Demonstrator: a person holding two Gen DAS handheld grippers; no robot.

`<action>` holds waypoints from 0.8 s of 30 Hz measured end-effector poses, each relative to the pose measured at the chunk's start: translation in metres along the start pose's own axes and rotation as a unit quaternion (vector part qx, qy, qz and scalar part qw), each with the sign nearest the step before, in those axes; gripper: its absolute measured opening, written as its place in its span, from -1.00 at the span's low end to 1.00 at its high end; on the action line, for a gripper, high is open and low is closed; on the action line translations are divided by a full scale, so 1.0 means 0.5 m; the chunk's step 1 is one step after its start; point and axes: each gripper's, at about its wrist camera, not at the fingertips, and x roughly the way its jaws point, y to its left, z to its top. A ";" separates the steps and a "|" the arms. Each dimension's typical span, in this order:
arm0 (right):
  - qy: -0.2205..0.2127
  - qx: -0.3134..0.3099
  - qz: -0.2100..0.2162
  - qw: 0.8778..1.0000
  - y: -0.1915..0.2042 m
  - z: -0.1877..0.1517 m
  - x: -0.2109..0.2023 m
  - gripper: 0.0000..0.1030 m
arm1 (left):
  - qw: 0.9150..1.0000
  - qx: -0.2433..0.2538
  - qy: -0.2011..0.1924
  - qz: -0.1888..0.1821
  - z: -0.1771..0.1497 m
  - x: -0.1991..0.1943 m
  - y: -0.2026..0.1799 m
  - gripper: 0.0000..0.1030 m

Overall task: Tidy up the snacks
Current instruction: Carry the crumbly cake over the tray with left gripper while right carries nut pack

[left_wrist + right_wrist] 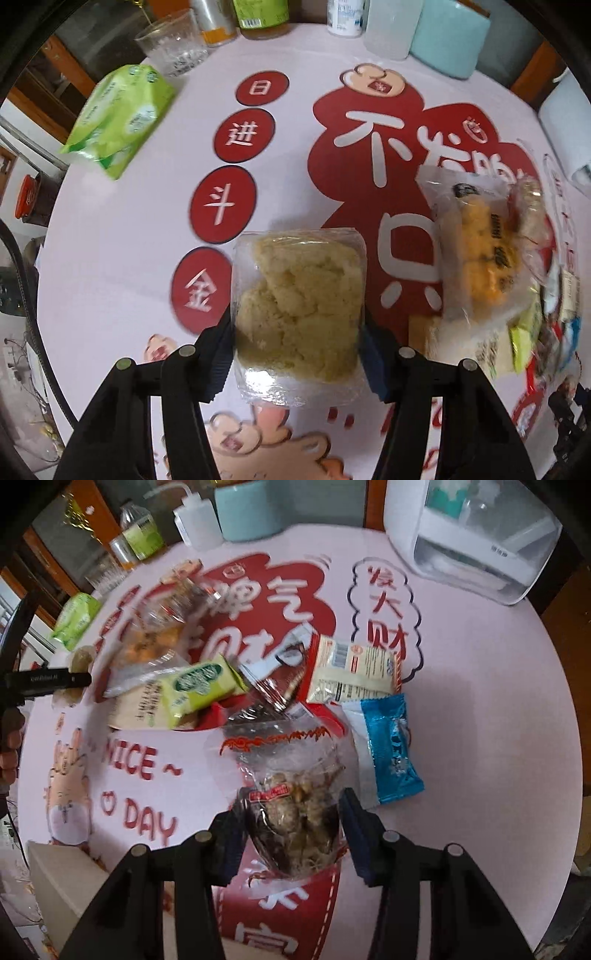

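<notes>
Snacks lie heaped on a round pink surface (480,701) printed "NICE ~ DAY". The left tool (297,332) clamps a clear-wrapped pale crumbly cake (299,302), apparently to sort it from the pile. The right tool (291,830) grips a clear bag of brown nuts (295,812) near a blue packet (391,749).

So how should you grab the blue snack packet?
Probably across the narrow middle of the blue snack packet, coming down from above. It lies flat on the table, long and thin, its right side free; the right tool already grips the clear nut bag.
</notes>
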 end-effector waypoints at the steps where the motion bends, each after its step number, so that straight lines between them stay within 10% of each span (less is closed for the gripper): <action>1: -0.008 0.001 0.004 1.000 0.002 -0.005 -0.018 -0.08 | 1.000 0.003 -0.003 -0.001 -0.004 -0.015 0.002 0.13; 24: -0.148 0.001 0.078 0.986 0.086 -0.205 -0.392 -0.07 | 0.983 0.109 -0.140 -0.053 -0.398 -0.525 -0.045 0.14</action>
